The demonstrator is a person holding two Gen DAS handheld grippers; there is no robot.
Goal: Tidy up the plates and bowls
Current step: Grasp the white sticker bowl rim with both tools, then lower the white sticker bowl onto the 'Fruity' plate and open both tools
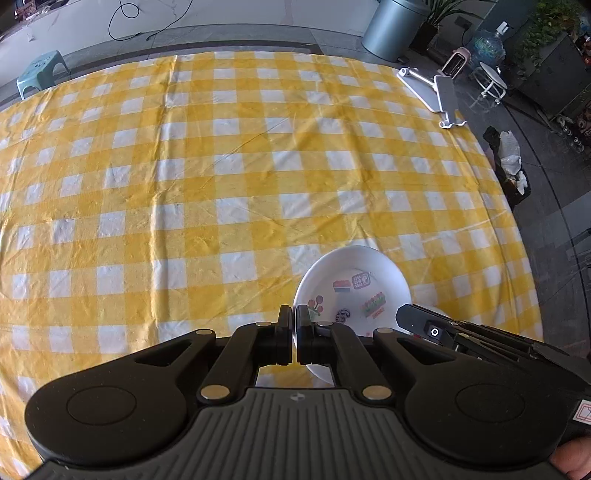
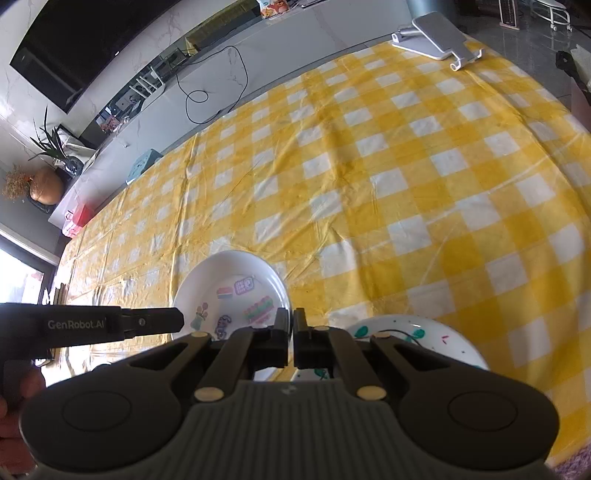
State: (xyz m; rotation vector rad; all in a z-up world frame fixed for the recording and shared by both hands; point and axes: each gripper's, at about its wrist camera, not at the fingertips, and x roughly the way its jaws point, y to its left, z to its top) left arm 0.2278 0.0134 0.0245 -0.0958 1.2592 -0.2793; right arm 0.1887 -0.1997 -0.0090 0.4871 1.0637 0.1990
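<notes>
A white plate with cartoon stickers (image 1: 354, 291) is held up off the yellow checked tablecloth (image 1: 221, 184). My left gripper (image 1: 294, 317) is shut on its left rim. My right gripper (image 2: 291, 325) is shut on its right rim; the plate also shows in the right wrist view (image 2: 236, 291). A second white plate with green leaf marks (image 2: 421, 339) lies on the cloth just right of my right gripper, partly hidden by it. The right gripper's body (image 1: 443, 332) shows in the left wrist view and the left gripper's body (image 2: 110, 325) in the right wrist view.
A white tablet stand (image 1: 439, 96) sits at the table's far right corner, also in the right wrist view (image 2: 436, 40). A teal stool (image 1: 40, 70), a grey bin (image 1: 391, 29) and a black rubbish bag (image 1: 509, 166) stand on the floor beyond the table edges.
</notes>
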